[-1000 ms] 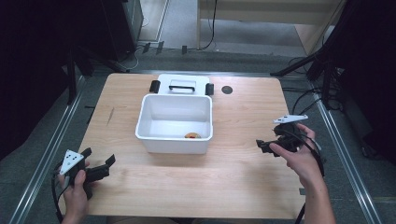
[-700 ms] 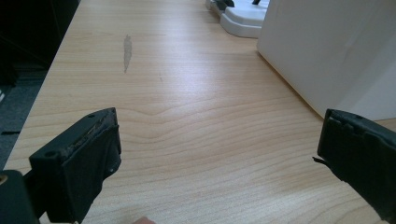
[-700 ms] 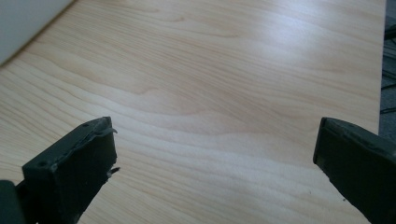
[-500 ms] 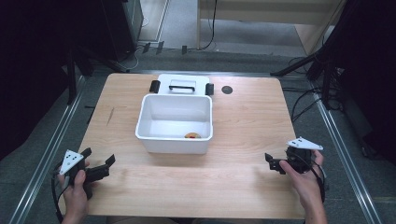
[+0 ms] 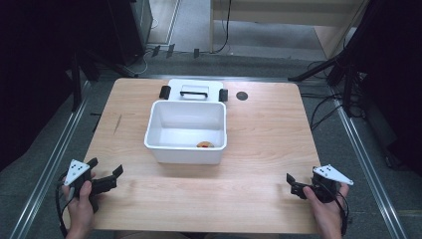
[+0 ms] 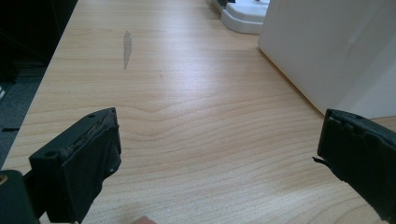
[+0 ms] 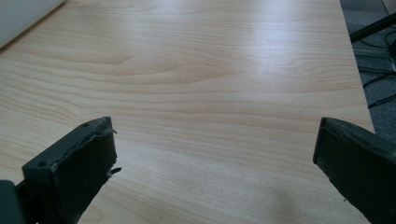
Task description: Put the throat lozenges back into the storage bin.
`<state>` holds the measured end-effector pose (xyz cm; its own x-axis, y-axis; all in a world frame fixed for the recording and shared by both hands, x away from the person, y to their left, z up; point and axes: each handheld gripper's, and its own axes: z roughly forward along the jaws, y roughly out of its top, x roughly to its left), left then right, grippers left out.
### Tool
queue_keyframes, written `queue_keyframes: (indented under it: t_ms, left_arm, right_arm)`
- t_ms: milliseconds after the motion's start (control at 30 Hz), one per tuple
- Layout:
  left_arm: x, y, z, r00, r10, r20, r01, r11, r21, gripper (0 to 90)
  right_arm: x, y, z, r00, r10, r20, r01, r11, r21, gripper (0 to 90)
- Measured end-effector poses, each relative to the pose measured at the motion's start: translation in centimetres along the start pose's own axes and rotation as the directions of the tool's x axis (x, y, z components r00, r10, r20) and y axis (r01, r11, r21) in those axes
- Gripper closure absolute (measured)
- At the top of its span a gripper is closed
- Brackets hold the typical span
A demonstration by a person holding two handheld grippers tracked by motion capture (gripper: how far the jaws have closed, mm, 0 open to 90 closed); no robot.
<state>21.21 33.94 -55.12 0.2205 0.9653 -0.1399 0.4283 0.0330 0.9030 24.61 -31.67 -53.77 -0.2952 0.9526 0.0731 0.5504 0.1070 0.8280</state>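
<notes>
A white bin (image 5: 185,132) stands in the middle of the wooden table (image 5: 259,149), with a small orange thing (image 5: 205,145) lying on its floor by the near wall. Behind it lies its white lid (image 5: 194,92) with a black latch at each end. My left gripper (image 5: 105,167) is held at the near left corner, open, with nothing between its jaws. In the left gripper view (image 6: 219,154) the bin's wall (image 6: 327,51) rises at the right and the lid (image 6: 243,18) lies beyond. My right gripper (image 5: 294,185) rests open near the near right corner, over bare wood (image 7: 215,158).
A small dark round spot (image 5: 242,95) marks the table to the right of the lid. A grey smear (image 6: 126,44) runs along the wood on the left. Metal rails flank the table, and cables lie on the floor at the right. A corner of the bin (image 7: 23,11) shows at the top left of the right gripper view.
The right gripper has drawn back from the table's right middle to its near right corner. The left gripper has stayed put.
</notes>
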Motion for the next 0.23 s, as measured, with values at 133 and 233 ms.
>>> queue_keyframes:
  t_ms: [133,233]
  left_arm:
    - [-0.19,0.00,0.04,0.9999,0.011,-0.006,-0.011,0.9999,0.004,0.0]
    - [-0.28,0.02,0.11,0.9997,0.020,-0.013,-0.020,0.9997,0.014,0.0]
  right_arm:
    - [0.42,-0.05,0.12,1.0000,0.008,0.004,-0.008,1.000,-0.005,0.0]
    - [0.71,-0.17,0.10,0.9999,0.015,0.003,-0.015,1.000,-0.006,0.0]
